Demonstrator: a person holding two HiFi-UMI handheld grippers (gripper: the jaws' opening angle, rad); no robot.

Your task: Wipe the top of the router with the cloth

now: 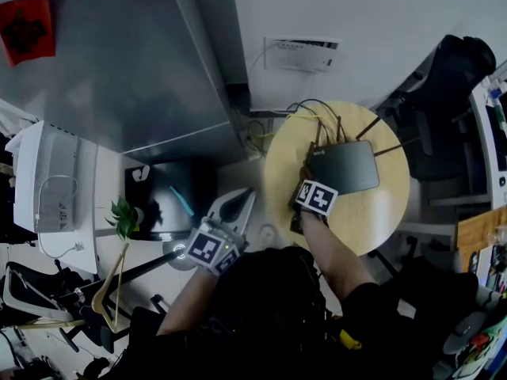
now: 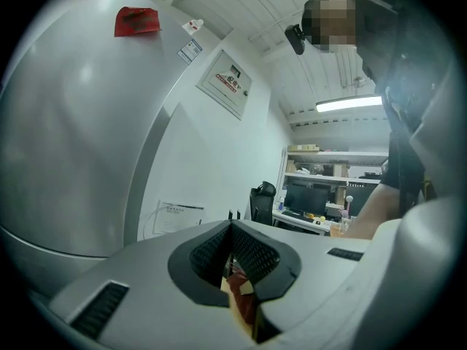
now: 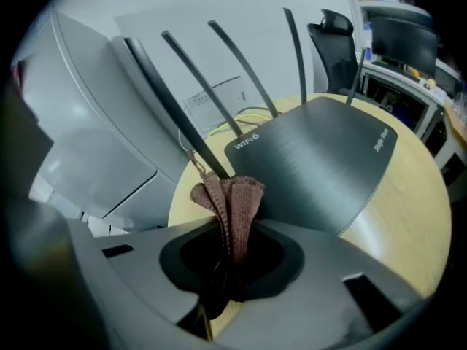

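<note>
Right gripper (image 3: 233, 239): fingers clamped on the cloth (image 3: 232, 199), a brownish-pink knitted piece bunched into upright folds that stick out past the fingertips. The cloth sits at the near left edge of the router (image 3: 321, 159), just beside the foot of one antenna; whether it touches the casing cannot be told.

Left gripper (image 2: 232, 228): fingers together, with nothing held between the tips. In the head view it hangs off the left of the tabletop (image 1: 380, 212), well apart from the router, and its own view looks out across the room at a white wall and a distant desk.

The router is a flat, dark grey box lying on the round, pale wooden tabletop, with "WIFI6" printed near its left corner. Its top is bare. The antennas (image 3: 241, 71) rise from the far edge, tilted and fanned apart.

Behind the router, yellow and black cables (image 1: 305, 113) loop over the far rim of the tabletop.

Beyond them, a white box (image 1: 303, 54) is fixed to the wall, and a dark office chair (image 1: 451, 77) stands to the right of the tabletop.
</note>
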